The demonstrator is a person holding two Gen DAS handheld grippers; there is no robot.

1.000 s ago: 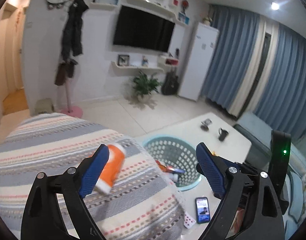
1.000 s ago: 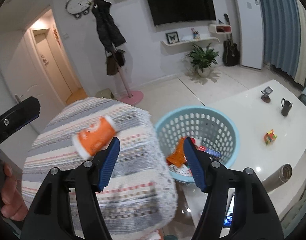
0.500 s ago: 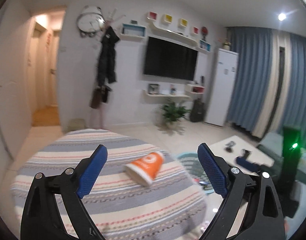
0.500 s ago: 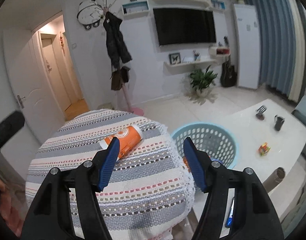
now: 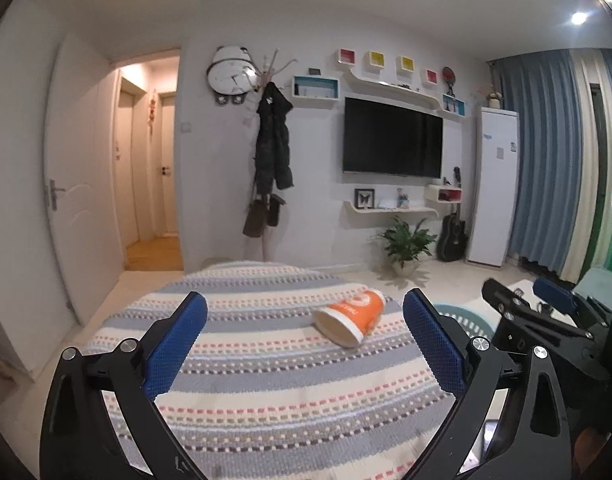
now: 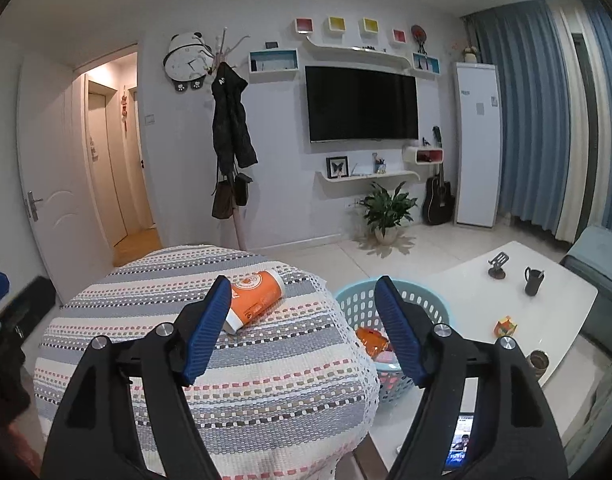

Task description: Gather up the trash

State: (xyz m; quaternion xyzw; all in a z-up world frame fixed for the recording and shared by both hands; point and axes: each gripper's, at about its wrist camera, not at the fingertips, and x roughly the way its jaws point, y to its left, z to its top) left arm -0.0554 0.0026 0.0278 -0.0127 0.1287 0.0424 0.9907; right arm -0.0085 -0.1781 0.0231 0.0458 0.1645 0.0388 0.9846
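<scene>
Orange paper cup with white rim [image 5: 350, 316] lies on its side on the round table's striped woven cloth [image 5: 266, 400], mouth toward the cameras; judged the next piece of trash. Round pale-blue perforated plastic basket [image 6: 361, 300] stands on the white low table [image 6: 561, 304] just beside the cloth's edge, wrappers already inside, so a short carry should finish this item.

Left gripper [image 5: 306, 344]: jaws wide, nothing between the pads; cup sits ahead of them, apart. Right gripper [image 6: 304, 324]: jaws moderately apart, empty; cup ahead, partly hidden behind its left finger.

Versus one second ago: both views have swung from looking down at basket and cloth to a more level look across the room, doorway now visible. Cup appears farther off. Jaws of both grippers have just been opening, empty, probably readying for the cup's width.
</scene>
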